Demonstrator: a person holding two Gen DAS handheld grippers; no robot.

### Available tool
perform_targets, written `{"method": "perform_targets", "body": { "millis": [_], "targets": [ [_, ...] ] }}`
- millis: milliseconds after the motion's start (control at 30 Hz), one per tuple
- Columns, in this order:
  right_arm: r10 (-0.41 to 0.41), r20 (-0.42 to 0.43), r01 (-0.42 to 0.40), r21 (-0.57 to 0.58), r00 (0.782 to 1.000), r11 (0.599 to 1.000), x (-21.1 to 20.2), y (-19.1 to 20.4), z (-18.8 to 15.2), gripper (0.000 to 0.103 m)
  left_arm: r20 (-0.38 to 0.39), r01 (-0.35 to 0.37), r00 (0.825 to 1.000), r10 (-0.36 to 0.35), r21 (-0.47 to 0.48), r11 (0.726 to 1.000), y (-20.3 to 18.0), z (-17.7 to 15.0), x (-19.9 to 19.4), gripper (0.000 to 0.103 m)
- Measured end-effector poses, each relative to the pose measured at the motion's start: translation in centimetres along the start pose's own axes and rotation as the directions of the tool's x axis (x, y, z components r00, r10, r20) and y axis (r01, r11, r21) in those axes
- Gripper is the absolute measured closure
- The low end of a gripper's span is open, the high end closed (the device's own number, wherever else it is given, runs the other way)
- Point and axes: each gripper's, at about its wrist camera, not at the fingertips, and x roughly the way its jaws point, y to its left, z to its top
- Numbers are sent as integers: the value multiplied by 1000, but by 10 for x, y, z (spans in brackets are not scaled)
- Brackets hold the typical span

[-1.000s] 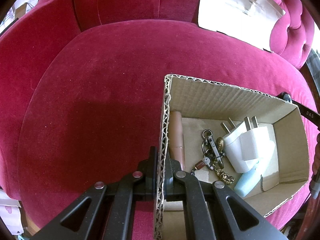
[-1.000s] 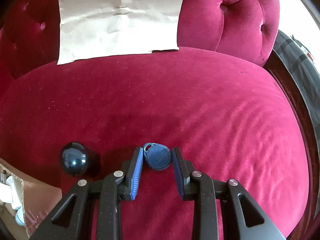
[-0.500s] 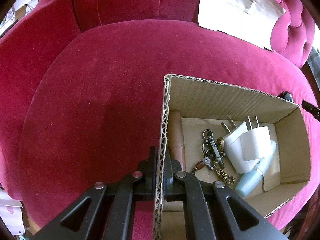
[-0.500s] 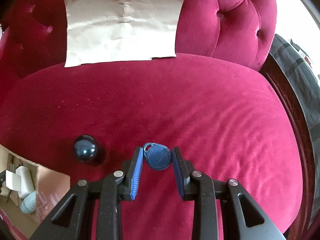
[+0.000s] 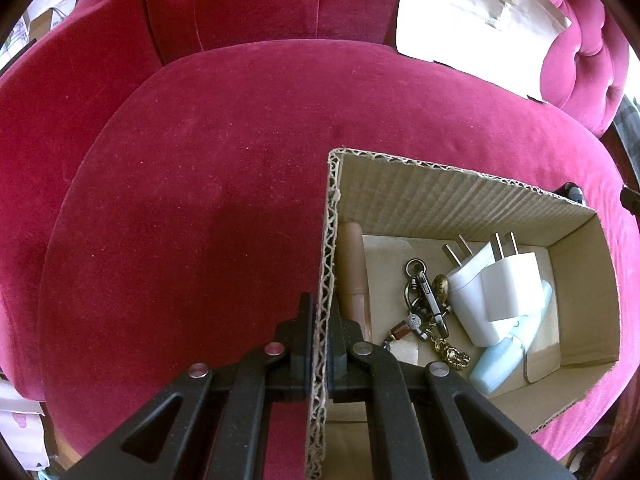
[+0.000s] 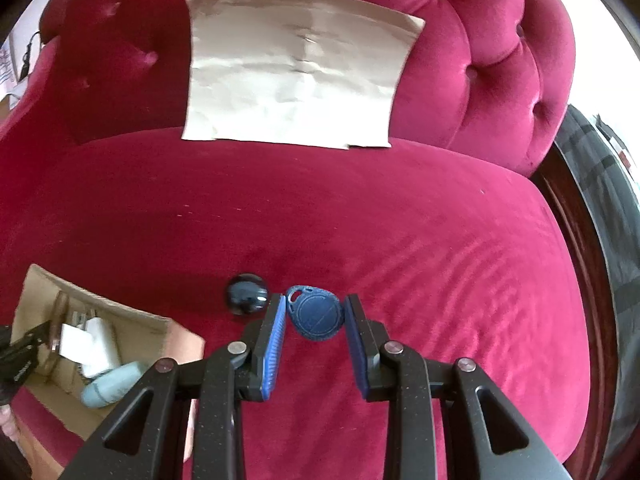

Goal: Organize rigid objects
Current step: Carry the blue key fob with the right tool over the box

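No text, label, brand or number could be read in either view. The blue key fob (image 6: pixel 315 317) carried raised moulded lines and a ring on its face, but no letters could be made out. On the black gripper (image 6: pixel 18 354) at the left edge of the right wrist view, a small pale marking showed, too blurred to read.

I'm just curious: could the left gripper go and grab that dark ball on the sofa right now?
Probably not: the left gripper is shut on the cardboard box wall, and the dark ball lies beyond the box's far side.
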Motion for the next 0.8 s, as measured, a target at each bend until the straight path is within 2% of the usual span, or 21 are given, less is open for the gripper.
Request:
{"method": "perform_targets", "body": {
  "millis": [800],
  "targets": [
    [161, -24, -163, -70, 987, 984, -33, 75, -1, 72, 2, 4, 1000, -4, 10, 1000, -3, 4, 4, 99]
  ]
}}
